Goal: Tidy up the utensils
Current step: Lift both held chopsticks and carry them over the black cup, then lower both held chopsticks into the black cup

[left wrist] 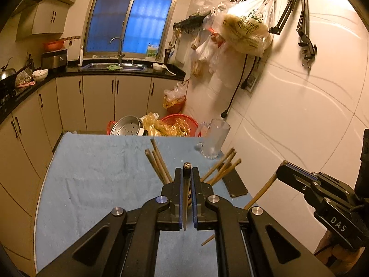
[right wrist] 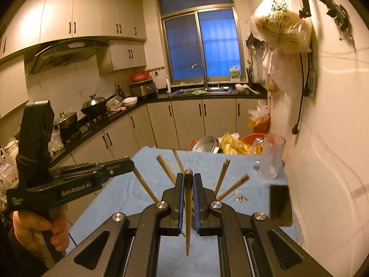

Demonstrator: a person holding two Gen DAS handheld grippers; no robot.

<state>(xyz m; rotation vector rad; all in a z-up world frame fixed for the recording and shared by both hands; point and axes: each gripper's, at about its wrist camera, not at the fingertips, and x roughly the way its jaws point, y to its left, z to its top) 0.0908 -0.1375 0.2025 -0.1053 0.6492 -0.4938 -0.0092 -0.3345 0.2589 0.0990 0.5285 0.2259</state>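
The left gripper [left wrist: 186,173] is clamping a single brown wooden chopstick [left wrist: 186,196] between its blue-lined jaws, the stick's dark butt poking out past the fingertips and its thin end hanging down beneath. The right gripper [right wrist: 188,179] is doing the same with a second brown chopstick [right wrist: 188,212], pinched upright in the narrow slot. Both are hanging above the near end of a table covered by a pale blue towel cloth [left wrist: 96,180].

More loose wooden chopsticks [left wrist: 159,159] are lying fanned on the cloth just ahead of the jaws. A clear glass mug with a handle [left wrist: 213,138] is standing at the table's far right corner, close to the white tiled wall [left wrist: 299,106], and a flat black phone [right wrist: 280,204] is lying along the right edge, beside that wall. So the right side is leaving little room, while the left half of the cloth is lying bare out to its edge, with a gap between it and the cream lower cabinets [left wrist: 30,136].

Beyond the far edge a perforated metal steamer tray [left wrist: 128,127] and a red plastic basket [left wrist: 182,121] with yellow bags are sitting. Farther back, a steel sink [left wrist: 115,67] is sitting under a blue-lit window [left wrist: 131,20], and plastic bags [left wrist: 244,32] are hanging from wall hooks. In the right wrist view a person's hand [right wrist: 34,228] is gripping the left tool's handle.
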